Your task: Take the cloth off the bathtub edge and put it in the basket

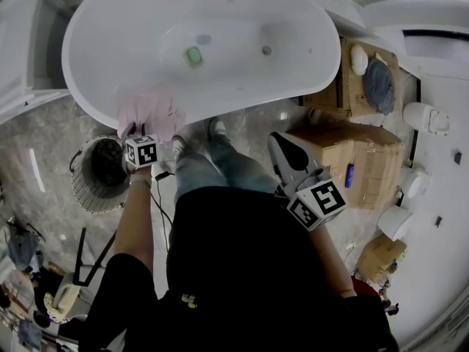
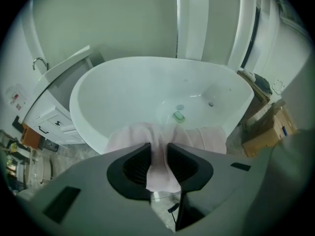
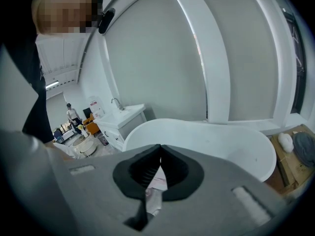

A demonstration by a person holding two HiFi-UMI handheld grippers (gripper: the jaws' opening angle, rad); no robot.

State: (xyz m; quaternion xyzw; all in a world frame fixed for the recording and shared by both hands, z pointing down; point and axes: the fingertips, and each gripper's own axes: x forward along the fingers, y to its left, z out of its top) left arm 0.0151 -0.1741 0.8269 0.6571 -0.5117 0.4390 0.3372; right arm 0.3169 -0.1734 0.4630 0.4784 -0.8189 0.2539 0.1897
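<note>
A pale pink cloth (image 1: 150,112) hangs over the near rim of the white bathtub (image 1: 80,86). My left gripper (image 1: 146,132) points steeply down at that rim, its marker cube just below the cloth. In the left gripper view a fold of the cloth (image 2: 160,168) is pinched between the two dark pads of the left gripper (image 2: 158,146); the rest drapes on the tub rim (image 2: 83,127). The round wire basket (image 1: 99,174) stands on the floor left of the left hand. My right gripper (image 1: 278,141) is held off to the right, shut and empty, its jaws (image 3: 160,149) together.
A small green object (image 1: 193,56) lies in the tub near the drain. Cardboard boxes (image 1: 352,152) stand to the right of the tub, with white fixtures (image 1: 425,117) behind them. The person's legs and shoes (image 1: 216,129) stand close to the tub. A white vanity (image 2: 54,122) sits to the tub's left.
</note>
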